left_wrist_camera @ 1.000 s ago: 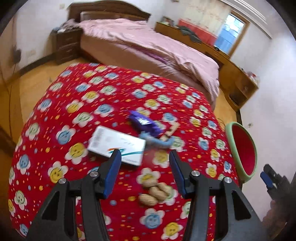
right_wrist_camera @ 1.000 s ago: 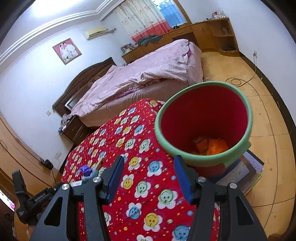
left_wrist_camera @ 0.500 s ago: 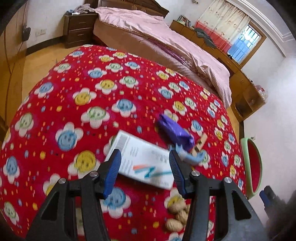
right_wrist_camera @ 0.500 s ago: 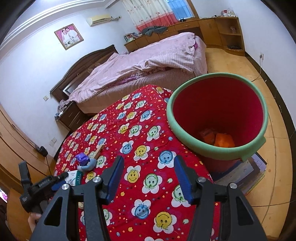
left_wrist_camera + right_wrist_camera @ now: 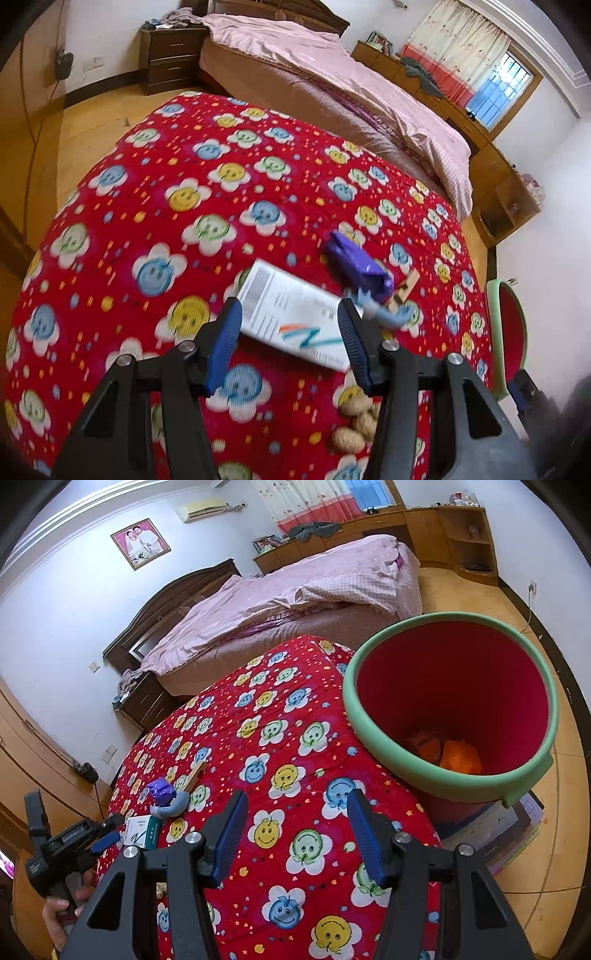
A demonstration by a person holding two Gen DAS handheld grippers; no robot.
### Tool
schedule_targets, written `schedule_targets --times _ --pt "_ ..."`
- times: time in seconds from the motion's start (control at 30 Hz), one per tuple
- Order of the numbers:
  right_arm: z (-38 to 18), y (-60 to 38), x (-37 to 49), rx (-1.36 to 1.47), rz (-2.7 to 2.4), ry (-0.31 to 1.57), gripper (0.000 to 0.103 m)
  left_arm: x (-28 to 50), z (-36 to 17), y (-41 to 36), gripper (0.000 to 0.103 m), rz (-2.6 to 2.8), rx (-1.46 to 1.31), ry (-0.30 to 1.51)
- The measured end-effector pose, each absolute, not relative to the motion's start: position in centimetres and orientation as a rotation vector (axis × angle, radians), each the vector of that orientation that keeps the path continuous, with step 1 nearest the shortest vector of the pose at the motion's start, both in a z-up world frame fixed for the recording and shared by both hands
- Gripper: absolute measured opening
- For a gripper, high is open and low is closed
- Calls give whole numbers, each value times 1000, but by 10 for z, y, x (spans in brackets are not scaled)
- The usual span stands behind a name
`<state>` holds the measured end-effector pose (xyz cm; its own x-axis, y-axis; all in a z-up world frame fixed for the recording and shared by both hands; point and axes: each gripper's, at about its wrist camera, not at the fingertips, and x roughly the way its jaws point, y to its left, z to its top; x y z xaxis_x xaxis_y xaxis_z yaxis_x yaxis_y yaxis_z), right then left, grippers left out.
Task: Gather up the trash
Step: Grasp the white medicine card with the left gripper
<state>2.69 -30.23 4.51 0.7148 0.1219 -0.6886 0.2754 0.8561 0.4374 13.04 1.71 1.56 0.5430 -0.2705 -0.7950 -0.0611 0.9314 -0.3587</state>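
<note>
A white carton box (image 5: 295, 317) lies flat on the red flower cloth (image 5: 177, 192). My left gripper (image 5: 290, 332) is open and straddles its near end, just above it. A purple wrapper (image 5: 358, 264), a blue plastic piece (image 5: 391, 317) and a wooden clip (image 5: 404, 288) lie just beyond the box. Several peanuts (image 5: 356, 421) lie near my right finger. My right gripper (image 5: 297, 830) is open and empty above the cloth. The red bin with a green rim (image 5: 458, 716) stands to its right, with orange trash inside. The box also shows in the right wrist view (image 5: 142, 830).
A pink bed (image 5: 332, 77) stands beyond the table and a dark nightstand (image 5: 170, 55) at the far left. The bin (image 5: 506, 332) stands off the table's right edge on stacked books (image 5: 517, 834). Wooden floor surrounds the table.
My left gripper moved forward and down toward the white box, now between its fingers. My right gripper pulled back and left, so the bin sits further right.
</note>
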Motion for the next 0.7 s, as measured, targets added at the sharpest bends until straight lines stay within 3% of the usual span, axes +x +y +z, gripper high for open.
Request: schedule_targets --times 0.7 --pt "38 -310 24 571 -85 773 59 164 -12 1 59 -94 -434 1063"
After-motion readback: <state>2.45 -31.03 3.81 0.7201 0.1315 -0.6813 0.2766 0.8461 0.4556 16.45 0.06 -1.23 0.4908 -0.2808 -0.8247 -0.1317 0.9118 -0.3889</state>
